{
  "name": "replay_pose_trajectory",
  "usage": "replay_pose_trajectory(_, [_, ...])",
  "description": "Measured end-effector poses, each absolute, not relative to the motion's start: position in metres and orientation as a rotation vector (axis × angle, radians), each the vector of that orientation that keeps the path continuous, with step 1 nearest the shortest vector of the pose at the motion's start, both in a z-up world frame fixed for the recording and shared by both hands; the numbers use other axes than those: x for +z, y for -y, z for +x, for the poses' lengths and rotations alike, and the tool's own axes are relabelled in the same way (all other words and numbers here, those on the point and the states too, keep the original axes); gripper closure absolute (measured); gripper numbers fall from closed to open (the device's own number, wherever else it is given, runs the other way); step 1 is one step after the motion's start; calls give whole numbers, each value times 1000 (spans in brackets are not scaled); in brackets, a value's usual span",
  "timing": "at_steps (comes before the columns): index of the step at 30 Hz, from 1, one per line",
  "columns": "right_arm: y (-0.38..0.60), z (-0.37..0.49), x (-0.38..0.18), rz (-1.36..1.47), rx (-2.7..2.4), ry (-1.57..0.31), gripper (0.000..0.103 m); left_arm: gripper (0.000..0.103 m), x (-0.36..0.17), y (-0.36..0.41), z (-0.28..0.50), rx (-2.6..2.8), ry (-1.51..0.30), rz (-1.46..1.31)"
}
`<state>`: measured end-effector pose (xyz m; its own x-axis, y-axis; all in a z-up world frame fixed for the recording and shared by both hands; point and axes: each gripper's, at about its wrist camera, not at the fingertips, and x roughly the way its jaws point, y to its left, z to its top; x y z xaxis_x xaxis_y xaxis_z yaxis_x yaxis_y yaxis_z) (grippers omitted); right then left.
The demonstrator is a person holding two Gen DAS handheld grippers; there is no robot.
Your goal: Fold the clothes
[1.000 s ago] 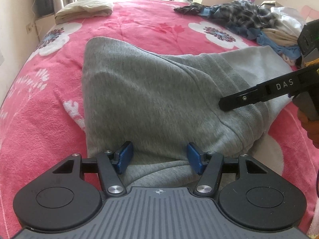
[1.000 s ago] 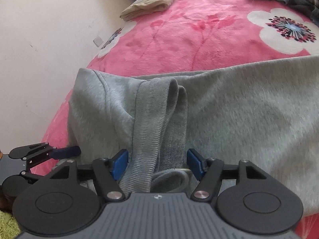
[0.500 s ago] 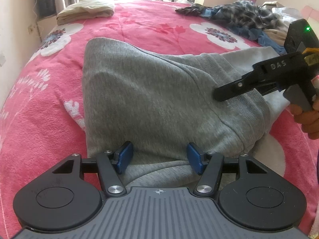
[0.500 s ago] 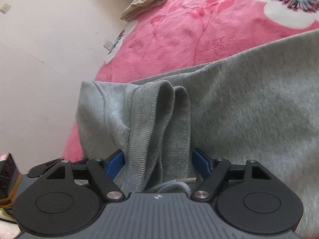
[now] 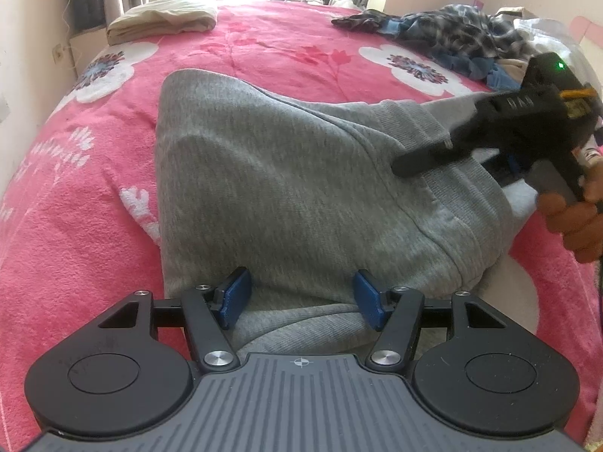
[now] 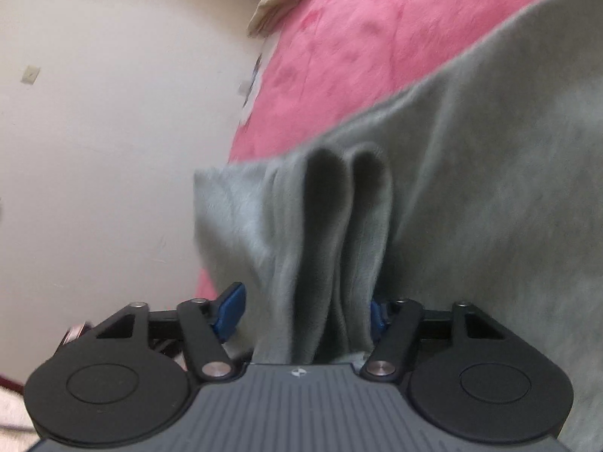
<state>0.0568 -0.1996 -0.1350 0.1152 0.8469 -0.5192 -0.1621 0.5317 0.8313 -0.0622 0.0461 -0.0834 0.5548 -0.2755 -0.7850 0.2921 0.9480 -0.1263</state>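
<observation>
**Grey sweatshirt half-lifted off the pink bed**

The grey sweatshirt (image 5: 286,196) lies on the pink blanket (image 5: 75,226). The left gripper (image 5: 301,299) is spread wide over its near edge, grasping nothing. The right gripper (image 6: 305,312) straddles the bunched ribbed hem (image 6: 339,233); whether it pinches, I cannot tell.

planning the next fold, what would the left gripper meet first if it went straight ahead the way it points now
The left gripper would run straight into the grey sweatshirt, whose fabric already lies between its open fingers; past that is the pink blanket, though depth is unclear.

Readable text: only one faint marking

On the black right gripper (image 5: 493,139), at the right side, blurred letters stand, perhaps "DAS".
</observation>
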Motion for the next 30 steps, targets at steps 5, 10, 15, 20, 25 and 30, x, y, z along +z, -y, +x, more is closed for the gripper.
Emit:
replay_pose_trajectory(5, [189,60,-142,720,776,-1261,68,41,-83,-49,-62,-343,-917,-1])
replay_pose_trajectory(10, [186,58,-126,675,730,-1257,78,41,-66,-66,-71,-394,-917,-85])
replay_pose_trajectory(15, [205,60,-95,617,718,-1219,78,41,-53,-79,-80,-441,-885,-174])
replay_pose_trajectory(20, [229,60,-55,456,664,-1136,78,41,-60,-65,-64,-469,-907,-177])
replay_pose_trajectory(25, [267,64,-35,296,557,-1107,79,41,-65,-42,-49,-511,-919,-147])
replay_pose_trajectory(30, [310,75,-18,120,441,-1089,79,41,-67,-16,-29,-524,-922,-104])
